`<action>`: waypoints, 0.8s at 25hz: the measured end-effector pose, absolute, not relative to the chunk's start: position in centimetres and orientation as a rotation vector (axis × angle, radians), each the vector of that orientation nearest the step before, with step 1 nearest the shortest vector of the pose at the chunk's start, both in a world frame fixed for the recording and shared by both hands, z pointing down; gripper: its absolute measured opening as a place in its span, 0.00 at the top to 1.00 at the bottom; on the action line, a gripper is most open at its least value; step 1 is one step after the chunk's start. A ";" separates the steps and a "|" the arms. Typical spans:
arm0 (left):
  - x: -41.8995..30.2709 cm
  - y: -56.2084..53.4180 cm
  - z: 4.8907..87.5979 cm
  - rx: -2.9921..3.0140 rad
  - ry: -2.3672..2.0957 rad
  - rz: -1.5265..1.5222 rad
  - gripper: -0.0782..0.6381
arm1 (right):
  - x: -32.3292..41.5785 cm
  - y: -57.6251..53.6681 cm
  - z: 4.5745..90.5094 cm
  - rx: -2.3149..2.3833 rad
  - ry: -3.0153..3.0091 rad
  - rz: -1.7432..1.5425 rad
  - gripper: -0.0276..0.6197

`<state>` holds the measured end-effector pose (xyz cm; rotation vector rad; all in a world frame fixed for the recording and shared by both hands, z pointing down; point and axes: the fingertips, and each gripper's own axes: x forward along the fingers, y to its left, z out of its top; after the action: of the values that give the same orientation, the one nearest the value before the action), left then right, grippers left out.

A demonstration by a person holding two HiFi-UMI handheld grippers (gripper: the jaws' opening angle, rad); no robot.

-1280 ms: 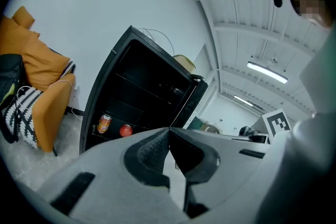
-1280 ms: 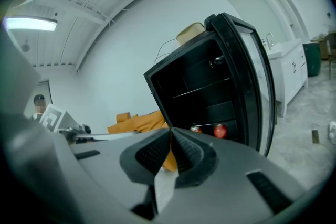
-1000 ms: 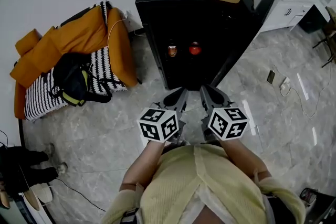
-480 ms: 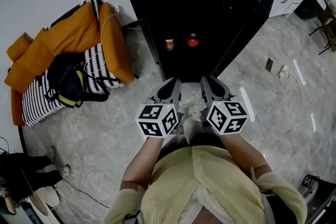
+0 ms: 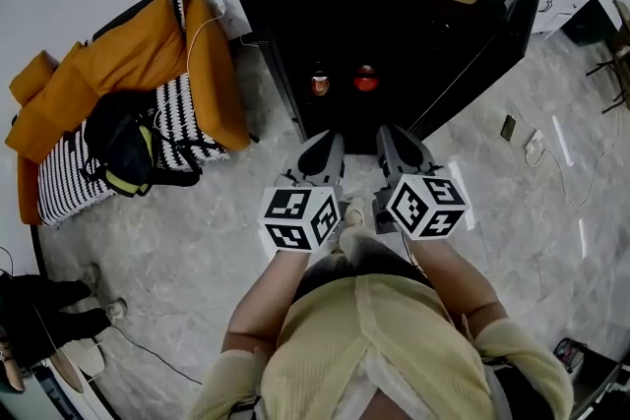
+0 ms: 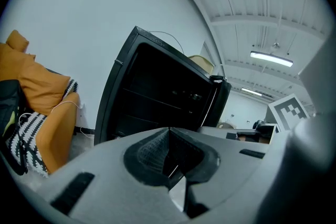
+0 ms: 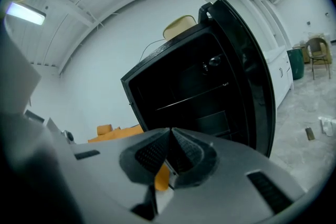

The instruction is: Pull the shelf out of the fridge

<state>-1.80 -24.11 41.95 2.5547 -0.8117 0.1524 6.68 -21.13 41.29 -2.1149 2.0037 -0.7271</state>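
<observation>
Left tongs and right tongs, closed empty, face one fridge holding two bottles.

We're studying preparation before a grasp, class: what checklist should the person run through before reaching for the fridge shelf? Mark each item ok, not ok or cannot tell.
1. Fridge door open: ok, swung wide.
2. Left tongs open: not ok, shut and empty.
3. Right tongs open: not ok, shut and empty.
4. Tongs at the shelf: not ok, both short of the opening.
5. Shelf unloaded: cannot tell; an orange item and a red item sit inside.
</observation>
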 end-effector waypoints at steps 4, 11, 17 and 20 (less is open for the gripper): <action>-0.8 -25.1 42.1 2.565 -0.806 0.154 0.86 | 7.8 -22.8 41.5 -2.123 1.986 -0.719 0.91; 0.2 -27.9 42.6 2.555 -0.833 0.164 0.86 | 8.7 -25.2 41.5 -2.135 1.965 -0.694 0.91; 0.8 -30.6 42.2 2.582 -0.884 0.149 0.86 | 10.0 -27.1 41.9 -2.161 1.953 -0.686 0.91; 1.0 -31.6 42.3 2.585 -0.903 0.142 0.86 | 11.0 -28.1 42.0 -2.156 1.929 -0.684 0.91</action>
<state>1.00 -31.63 42.29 2.5854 -0.9026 0.1423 10.95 -28.07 41.97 -2.1563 1.9294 -0.6845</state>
